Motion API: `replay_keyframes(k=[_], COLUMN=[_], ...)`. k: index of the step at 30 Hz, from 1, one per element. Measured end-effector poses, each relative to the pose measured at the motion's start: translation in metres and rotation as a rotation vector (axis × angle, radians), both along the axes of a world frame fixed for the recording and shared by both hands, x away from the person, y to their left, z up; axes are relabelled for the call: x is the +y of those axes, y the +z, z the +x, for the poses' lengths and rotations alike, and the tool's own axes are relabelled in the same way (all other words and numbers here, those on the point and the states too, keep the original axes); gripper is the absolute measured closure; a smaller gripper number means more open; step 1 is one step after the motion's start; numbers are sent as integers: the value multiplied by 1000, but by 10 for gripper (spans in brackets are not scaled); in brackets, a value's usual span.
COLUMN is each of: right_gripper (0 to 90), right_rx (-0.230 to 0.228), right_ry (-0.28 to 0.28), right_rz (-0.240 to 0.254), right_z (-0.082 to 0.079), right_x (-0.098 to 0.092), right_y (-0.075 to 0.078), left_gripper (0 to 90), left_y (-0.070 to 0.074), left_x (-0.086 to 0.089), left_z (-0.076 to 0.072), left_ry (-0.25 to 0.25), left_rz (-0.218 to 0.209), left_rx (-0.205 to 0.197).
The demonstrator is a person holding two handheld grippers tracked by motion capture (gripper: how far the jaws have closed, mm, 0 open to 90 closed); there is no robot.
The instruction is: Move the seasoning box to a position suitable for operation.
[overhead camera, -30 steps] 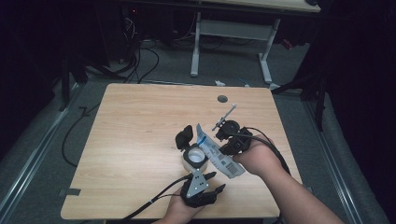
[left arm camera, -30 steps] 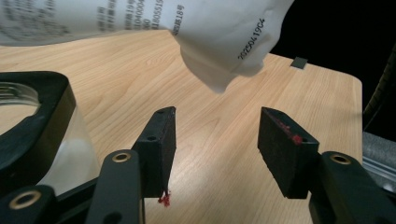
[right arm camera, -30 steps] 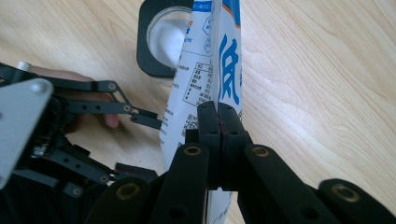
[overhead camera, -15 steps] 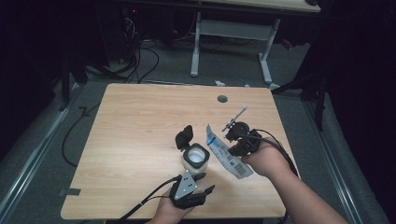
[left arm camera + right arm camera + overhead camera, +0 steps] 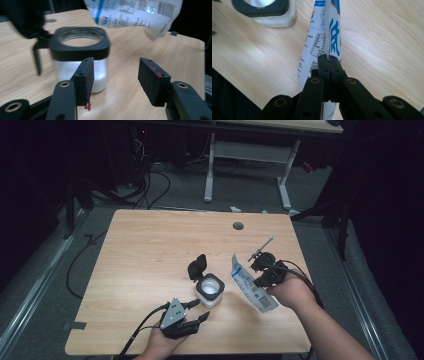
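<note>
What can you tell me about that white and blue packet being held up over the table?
The packet is a flat, glossy, plastic-looking pouch, white with blue bands and small printed text. The right gripper pinches it between its closed fingers, holding it above the wooden table, tilted, just right of the open jar and apart from it.

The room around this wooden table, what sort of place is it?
Probably a lab or workshop set up for recording. Cables trail over the dark floor, a second desk's metal frame stands behind the table, and the surroundings are kept dark.

A lidded glass jar stands on the wooden table.
</note>
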State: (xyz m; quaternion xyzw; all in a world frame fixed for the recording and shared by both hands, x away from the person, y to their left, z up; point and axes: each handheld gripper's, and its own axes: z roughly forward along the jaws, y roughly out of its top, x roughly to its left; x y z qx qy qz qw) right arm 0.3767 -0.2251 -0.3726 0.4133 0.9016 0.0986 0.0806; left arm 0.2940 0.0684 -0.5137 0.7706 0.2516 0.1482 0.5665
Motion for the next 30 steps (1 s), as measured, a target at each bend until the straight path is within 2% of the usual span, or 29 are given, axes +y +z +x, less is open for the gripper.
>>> replay_keyframes(k=[11, 15, 19, 23, 26, 30], right_gripper=[900, 900, 900, 900, 900, 900], right_rx=[0, 2, 6, 8, 12, 9], right_ry=[-72, -108, -114, -133, -141, -137], right_rz=[-1, 8, 9, 9, 17, 17], right_z=[10, 12, 13, 13, 13, 13], right_x=[-23, -33, -41, -44, -46, -46], right_y=[-14, -17, -22, -26, -28, -29], left_gripper=[468, 461, 456, 456, 456, 456], left_y=[-5, -5, -3, -2, -1, -1], left_x=[37, 53, 73, 88, 97, 102], left_z=[18, 28, 37, 40, 42, 44], left_ry=[38, 85, 133, 174, 194, 206], left_rz=[23, 56, 32, 11, -15, -14], left_rx=[26, 10, 45, 57, 66, 70])
